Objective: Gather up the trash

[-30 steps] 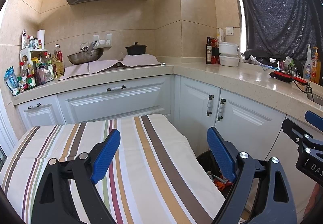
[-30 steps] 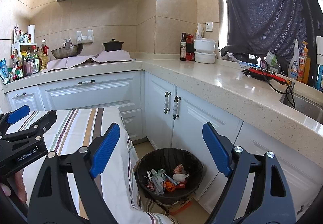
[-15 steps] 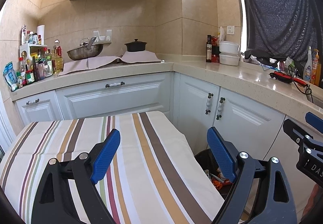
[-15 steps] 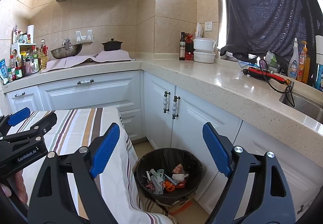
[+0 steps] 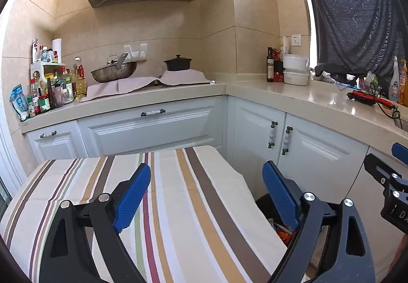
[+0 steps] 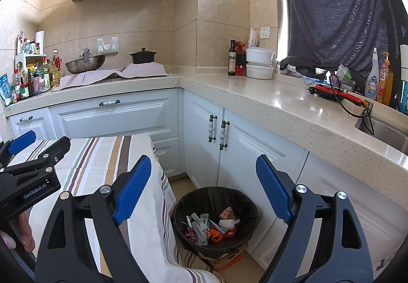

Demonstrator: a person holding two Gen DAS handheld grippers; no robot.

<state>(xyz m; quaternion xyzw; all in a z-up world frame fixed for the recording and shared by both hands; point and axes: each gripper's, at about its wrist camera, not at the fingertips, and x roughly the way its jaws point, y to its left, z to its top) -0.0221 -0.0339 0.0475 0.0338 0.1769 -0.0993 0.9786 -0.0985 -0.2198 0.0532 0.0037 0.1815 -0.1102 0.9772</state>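
Note:
A black-lined trash bin [image 6: 216,200] stands on the floor between the table and the white cabinets; several crumpled wrappers [image 6: 211,225] lie inside it. In the left wrist view only a sliver of the bin [image 5: 265,205] shows past the table's right edge. My left gripper [image 5: 206,193] hovers open over the striped tablecloth [image 5: 178,206] with nothing between its blue pads. My right gripper [image 6: 204,188] is open too, held above the bin and the table corner, empty. No loose trash shows on the cloth.
White cabinets [image 6: 114,117] and a beige L-shaped counter [image 6: 280,99] wrap the corner. On the counter are a wok [image 6: 85,63], a black pot [image 6: 142,54], bottles, white containers [image 6: 259,63] and a red tool with a cord [image 6: 339,94]. A sink [image 6: 387,130] sits at right.

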